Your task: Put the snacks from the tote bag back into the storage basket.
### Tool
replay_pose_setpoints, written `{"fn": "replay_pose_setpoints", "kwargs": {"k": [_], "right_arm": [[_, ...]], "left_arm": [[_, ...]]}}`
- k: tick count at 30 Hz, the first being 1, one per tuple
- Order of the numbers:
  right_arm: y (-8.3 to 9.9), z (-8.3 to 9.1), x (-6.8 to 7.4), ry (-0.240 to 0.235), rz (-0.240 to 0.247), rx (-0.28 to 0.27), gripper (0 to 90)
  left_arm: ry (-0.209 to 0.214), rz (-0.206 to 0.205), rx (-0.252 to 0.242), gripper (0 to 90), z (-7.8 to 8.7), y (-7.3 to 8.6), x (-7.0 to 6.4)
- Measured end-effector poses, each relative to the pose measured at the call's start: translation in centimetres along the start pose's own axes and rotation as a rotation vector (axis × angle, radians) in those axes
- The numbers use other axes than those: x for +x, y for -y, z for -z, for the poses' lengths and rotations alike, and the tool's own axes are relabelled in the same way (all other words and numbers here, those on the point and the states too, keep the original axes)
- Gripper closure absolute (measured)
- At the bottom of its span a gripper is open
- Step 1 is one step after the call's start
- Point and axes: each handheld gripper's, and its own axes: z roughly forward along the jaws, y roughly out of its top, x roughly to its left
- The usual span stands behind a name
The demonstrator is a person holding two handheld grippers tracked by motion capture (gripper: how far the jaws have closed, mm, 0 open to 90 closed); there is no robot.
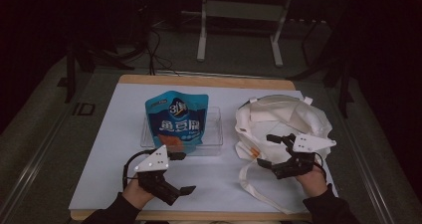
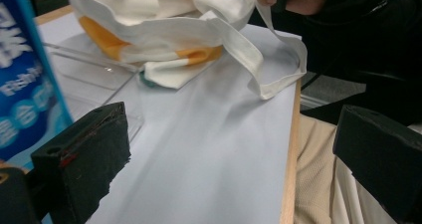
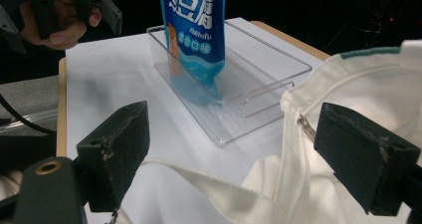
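The right claw (image 1: pixel 272 150) sits at the near, open side of the white canvas tote bag (image 1: pixel 283 119), its jaws spread wide and gripping nothing. In the right gripper view the bag's zippered rim (image 3: pixel 301 124) runs up between the two jaws, closer to the right-hand one, while a strap (image 3: pixel 199 179) crosses low in front. The bag lies slumped on the right half of the desk (image 1: pixel 109 149), its mouth turned toward the person.

The left claw (image 1: pixel 183 171) hovers over the near left part of the desk, jaws also wide and empty, turned toward the bag. Just beyond it stands the blue snack pouch (image 1: pixel 175 122), upright in a clear plastic tray (image 1: pixel 211 134) at the middle of the desk, with its long axis vertical and its printed face toward the person.

The relation that matters: the pouch lies to the left of the bag, well apart from the bag's mouth, and the left claw is the nearer one to it. The right claw is the nearer one to the bag's rim. So the likely split is that the right takes the rim to hold the mouth open while the left goes forward for the pouch.
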Motion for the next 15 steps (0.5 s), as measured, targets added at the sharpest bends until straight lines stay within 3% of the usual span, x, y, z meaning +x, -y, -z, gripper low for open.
{"fn": "replay_pose_setpoints", "kwargs": {"k": [3, 11, 15], "right_arm": [[0.4, 0.4, -0.3, -0.009, -0.005, 0.000, 14.3], [1.5, 1.0, -0.4, 0.042, -0.006, 0.013, 14.3], [2.1, 1.2, -0.2, 0.072, 0.034, 0.037, 14.4]], "left_arm": [[0.016, -0.005, 0.010, 1.7, -0.9, -0.1, -0.1], [0.062, -0.025, 0.037, 1.7, -3.6, -0.4, -0.2], [0.071, -0.032, 0.038, 1.7, -4.4, -0.5, -0.3]]}}
